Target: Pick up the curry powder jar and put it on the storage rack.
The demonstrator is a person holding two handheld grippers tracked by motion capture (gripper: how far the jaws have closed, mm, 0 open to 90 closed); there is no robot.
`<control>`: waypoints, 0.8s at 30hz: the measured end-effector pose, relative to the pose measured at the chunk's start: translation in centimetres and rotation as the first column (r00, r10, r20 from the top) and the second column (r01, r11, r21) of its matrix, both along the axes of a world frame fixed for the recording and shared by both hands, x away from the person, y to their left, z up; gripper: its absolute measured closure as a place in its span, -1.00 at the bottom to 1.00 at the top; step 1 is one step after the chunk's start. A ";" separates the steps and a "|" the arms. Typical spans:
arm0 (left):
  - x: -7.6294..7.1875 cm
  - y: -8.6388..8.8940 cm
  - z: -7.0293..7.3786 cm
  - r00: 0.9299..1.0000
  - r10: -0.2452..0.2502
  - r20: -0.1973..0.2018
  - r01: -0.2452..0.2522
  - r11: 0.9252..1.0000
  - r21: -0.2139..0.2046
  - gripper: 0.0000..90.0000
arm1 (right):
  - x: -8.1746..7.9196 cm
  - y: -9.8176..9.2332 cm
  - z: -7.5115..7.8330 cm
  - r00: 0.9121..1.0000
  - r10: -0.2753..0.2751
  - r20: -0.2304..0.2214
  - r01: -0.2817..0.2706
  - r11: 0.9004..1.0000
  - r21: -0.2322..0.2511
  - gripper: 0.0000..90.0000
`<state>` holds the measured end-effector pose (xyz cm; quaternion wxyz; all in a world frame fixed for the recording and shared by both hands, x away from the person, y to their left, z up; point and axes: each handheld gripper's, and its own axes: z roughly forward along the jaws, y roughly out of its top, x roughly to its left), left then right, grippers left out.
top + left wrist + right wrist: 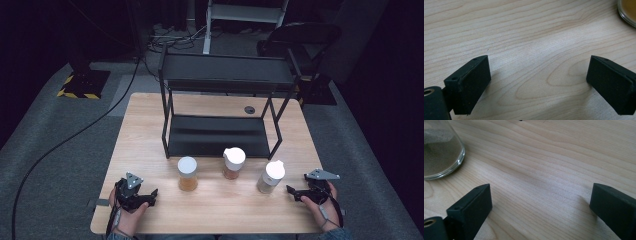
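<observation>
Both grippers sit right at the near edge of the counter (150, 130), each held in a hand. Left gripper (150, 196) rests at the near left corner with its jaws spread wide and nothing between them, just bare wood grain in the left gripper view. Right gripper (294, 192) is over at the near right, jaws also wide apart and empty.

Between the two there's a row of three jars with white lids. Orange jar (187, 174) is the leftmost, near the left gripper but apart from it; its base peeks into the top right corner of the left gripper view (627, 11). Middle jar (233, 163) has brownish stuff in it and stands just in front of the rack (220, 75). Grey jar (270, 177) is the rightmost, just beside the right gripper's tips but not touching; in the right gripper view (440, 150) you can see its glass bottom with grey powder at the upper left.

Rack is a black two-tier shelf at the back half of the counter.
</observation>
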<state>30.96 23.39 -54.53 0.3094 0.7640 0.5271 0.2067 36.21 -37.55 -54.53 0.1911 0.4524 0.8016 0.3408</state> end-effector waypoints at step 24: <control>0.2 0.0 0.8 1.000 0.008 -0.006 -0.008 0.998 -0.068 -0.82 | -0.4 -0.2 0.0 1.000 0.009 0.001 -0.009 1.000 0.000 -0.91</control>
